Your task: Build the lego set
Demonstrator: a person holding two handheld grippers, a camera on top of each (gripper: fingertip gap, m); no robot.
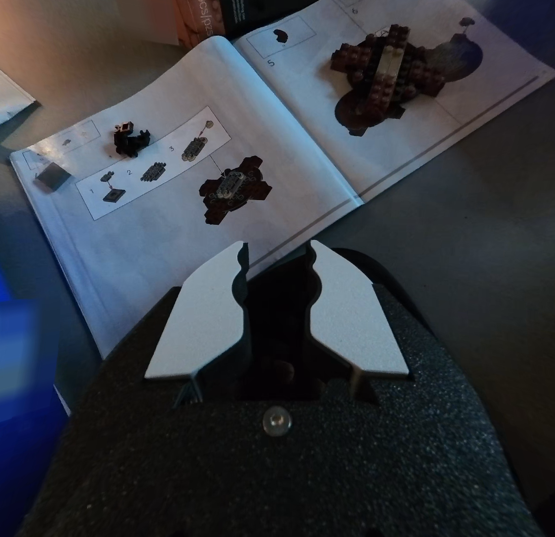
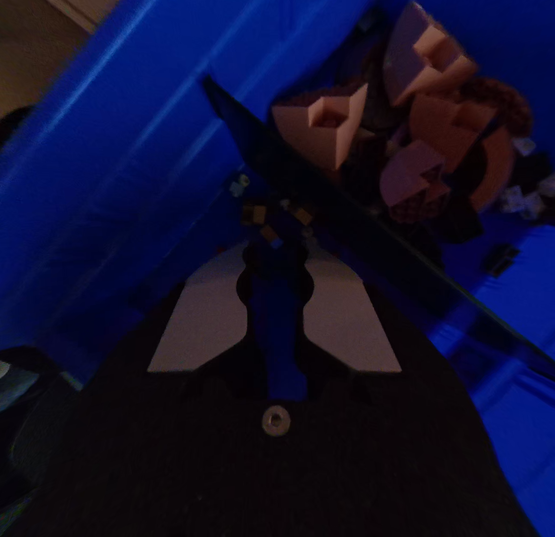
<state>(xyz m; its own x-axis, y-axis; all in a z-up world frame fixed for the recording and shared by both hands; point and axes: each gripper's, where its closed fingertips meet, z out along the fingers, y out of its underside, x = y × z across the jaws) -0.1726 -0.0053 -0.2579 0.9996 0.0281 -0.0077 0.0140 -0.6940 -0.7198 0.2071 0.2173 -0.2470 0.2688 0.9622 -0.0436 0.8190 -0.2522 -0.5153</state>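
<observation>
My left gripper (image 1: 277, 248) hovers over the near edge of an open instruction booklet (image 1: 168, 252) on a grey table. Its fingers stand apart; the space deeper between them is too dark to read. A brown brick build (image 1: 381, 81) sits on the booklet's right page and a small black build (image 1: 130, 140) on the left page. My right gripper (image 2: 274, 252) reaches into a blue bin (image 2: 120, 132), with its fingers apart and blue showing between them. Small tan pieces (image 2: 255, 215) and a tiny pale blue piece (image 2: 276, 243) lie just past its fingertips. This view is dark and blurred.
A dark flat tile (image 1: 52, 177) lies at the booklet's left edge, and boxes (image 1: 204, 15) stand behind it. In the bin, a dark divider (image 2: 345, 198) runs diagonally. Beyond it lie large pink blocks (image 2: 330, 123), a brown round piece (image 2: 495, 162) and small white pieces (image 2: 522, 198). There is about 45 cm between the tips of the two grippers. To the brown round piece (image 2: 495, 162): right tips about 12 cm, left tips about 50 cm.
</observation>
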